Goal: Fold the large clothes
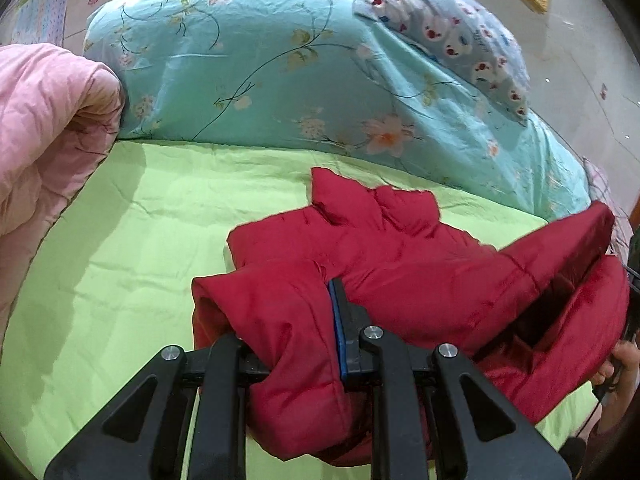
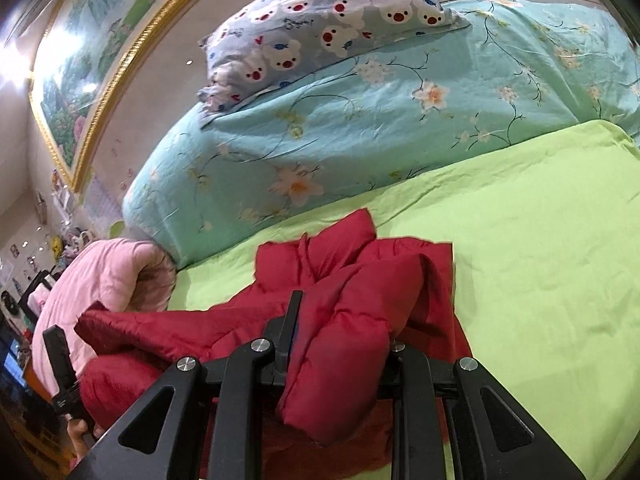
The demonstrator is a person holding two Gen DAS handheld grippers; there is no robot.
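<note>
left wrist view: left tongs (image 1: 298, 320) pinching a thick puffy fold of the red padded jacket (image 1: 400, 264), one finger with a blue pad (image 1: 338, 332) pressed against the cloth, the other finger mostly buried under the fold. jacket lifted at the pinched part, the rest bunched on the green bed sheet (image 1: 140, 248), near the middle of the bed. a long red part stretched up toward the right edge, where a hand (image 1: 618, 364) with the other black tool shows only partly. behind the jacket, a rolled turquoise floral duvet (image 1: 260, 64) across the bed, with a pillow with bear print (image 1: 452, 28) lying on its right end. on the left, a pink quilt (image 1: 44, 128) rolled up, touching the duvet's end.

right wrist view: right tongs (image 2: 340, 344) pinching another thick fold of the same red padded jacket (image 2: 348, 360), the left finger (image 2: 290, 328) visible and upright against the cloth, the other one hidden behind the fold. jacket bunched on the green bed sheet (image 2: 540, 260), a red strip reaching left toward the left tongs (image 2: 60, 364), seen only as a black bar near the lower left edge. turquoise floral duvet (image 2: 360, 120) behind, pillow with bear print (image 2: 320, 24) on top of it, pink quilt (image 2: 108, 276) at the left. a gold-framed picture (image 2: 100, 60) on the wall.
</note>
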